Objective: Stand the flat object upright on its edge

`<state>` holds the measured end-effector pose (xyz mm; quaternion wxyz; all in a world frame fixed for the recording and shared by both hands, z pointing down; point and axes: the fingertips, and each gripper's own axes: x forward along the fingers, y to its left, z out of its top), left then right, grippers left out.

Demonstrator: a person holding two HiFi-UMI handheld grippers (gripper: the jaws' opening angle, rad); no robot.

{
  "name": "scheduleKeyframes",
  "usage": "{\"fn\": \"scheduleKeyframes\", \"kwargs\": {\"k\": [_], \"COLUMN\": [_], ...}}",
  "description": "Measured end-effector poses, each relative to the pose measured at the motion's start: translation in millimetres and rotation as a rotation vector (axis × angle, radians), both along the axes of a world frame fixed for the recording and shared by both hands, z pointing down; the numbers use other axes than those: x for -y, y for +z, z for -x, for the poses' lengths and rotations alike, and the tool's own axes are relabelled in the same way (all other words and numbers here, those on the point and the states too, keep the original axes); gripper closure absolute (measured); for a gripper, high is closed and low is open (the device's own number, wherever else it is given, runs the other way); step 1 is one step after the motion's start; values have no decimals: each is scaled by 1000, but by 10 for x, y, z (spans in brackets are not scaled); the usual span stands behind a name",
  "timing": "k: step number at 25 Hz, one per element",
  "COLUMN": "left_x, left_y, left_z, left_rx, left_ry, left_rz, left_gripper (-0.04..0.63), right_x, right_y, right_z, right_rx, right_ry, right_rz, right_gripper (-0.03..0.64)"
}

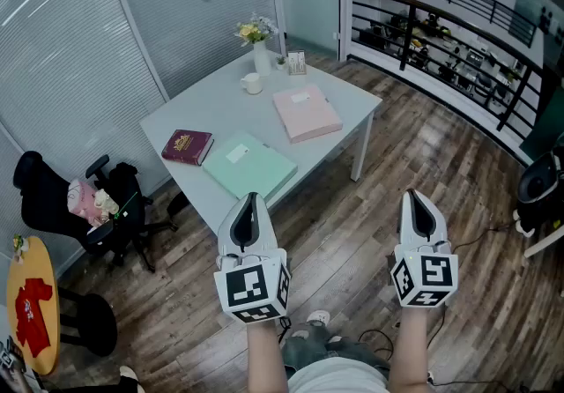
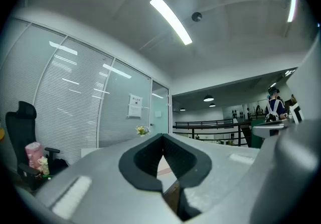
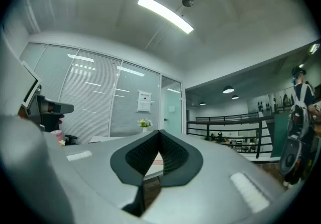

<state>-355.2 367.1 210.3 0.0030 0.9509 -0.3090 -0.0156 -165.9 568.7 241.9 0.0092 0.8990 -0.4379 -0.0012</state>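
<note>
Ahead of the grey, black-padded left claw (image 1: 253, 199) and right claw (image 1: 415, 196), both bearing black-and-white marker squares: pale grey counter (image 1: 211, 105), mint-green folder (image 1: 249, 166), pink folder (image 1: 306, 112), maroon book (image 1: 187, 146), white mug (image 1: 253, 83).

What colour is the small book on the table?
The book is dark red; the head view shows it best.

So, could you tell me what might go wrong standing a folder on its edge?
The green folder lies near the edge of the table and may slide off when tipped. The cup and vase stand close to the pink folder; a swing could knock them. The left gripper and right gripper are shut, so must open first.
</note>
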Motion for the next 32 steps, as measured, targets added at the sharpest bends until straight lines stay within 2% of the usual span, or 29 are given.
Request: {"fn": "scheduleKeyframes", "kwargs": {"k": [11,22,27,29,32], "left_x": [132,555,732,775,835], "left_y": [65,229,335,357,373], "left_z": [-131,-463,-617,-670,-753], "left_rx": [6,4,8,3,-2], "left_ry": [6,28,43,46,53], "left_rz": [8,40,68,76,79], "left_gripper": [594,594,554,510,389], "right_x": [132,422,601,675,781], "right_y": [80,207,263,263,286], "right_z": [-116,-500,-580,-571,-584], "right_rx": [8,53,57,51,52], "right_ry": [4,62,49,20,-14], "right_rz": [11,-11,0,-5,-1], "right_gripper": [607,604,566,520,386]}}
